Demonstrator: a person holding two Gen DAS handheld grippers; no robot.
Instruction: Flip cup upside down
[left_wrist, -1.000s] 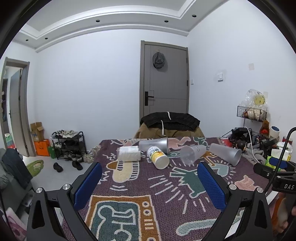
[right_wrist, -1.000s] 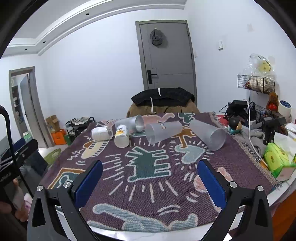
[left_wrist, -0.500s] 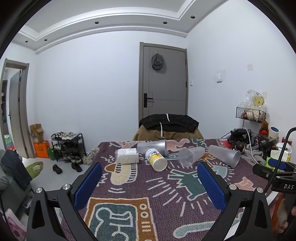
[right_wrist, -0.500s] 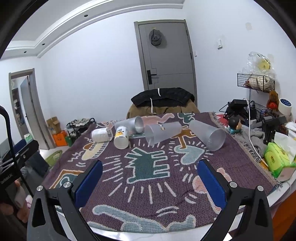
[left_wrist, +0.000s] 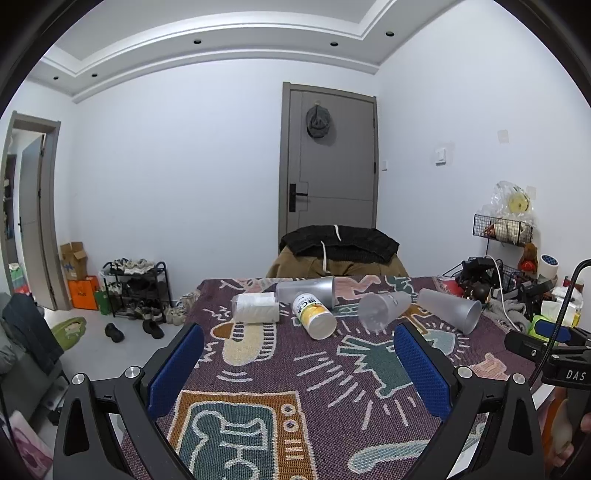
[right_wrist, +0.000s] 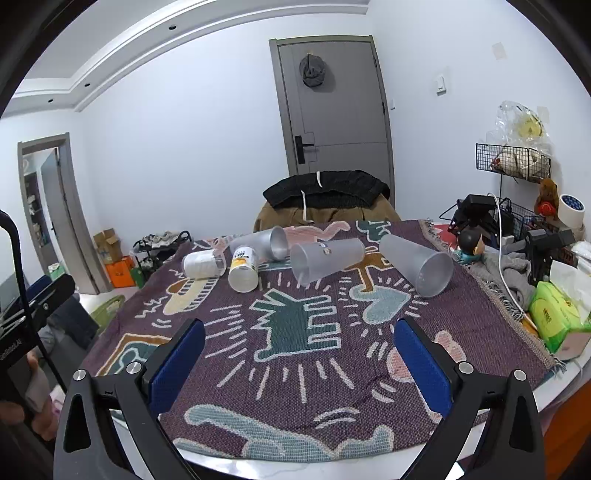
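Several cups lie on their sides at the far part of the patterned cloth (right_wrist: 295, 332): a white ribbed cup (right_wrist: 202, 263), a yellow-labelled cup (right_wrist: 243, 268), a grey cup (right_wrist: 264, 242), a clear frosted cup (right_wrist: 327, 258) and a frosted cup (right_wrist: 417, 264) at the right. In the left wrist view they show as the white cup (left_wrist: 256, 306), the labelled cup (left_wrist: 314, 314), the grey cup (left_wrist: 306, 290), the clear cup (left_wrist: 384, 308) and the right cup (left_wrist: 450, 308). My left gripper (left_wrist: 295, 373) and right gripper (right_wrist: 299, 365) are open, empty and well short of the cups.
A green tissue pack (right_wrist: 557, 321), a grey cloth with a white cable (right_wrist: 506, 273) and a wire rack with clutter (right_wrist: 495, 218) sit at the table's right edge. A chair with a black garment (right_wrist: 325, 192) stands behind the table. The table edge (right_wrist: 295, 465) is near me.
Both grippers tilted or rose slightly, so the cups sit a little lower in view. The cups have not moved and both grippers stay open.
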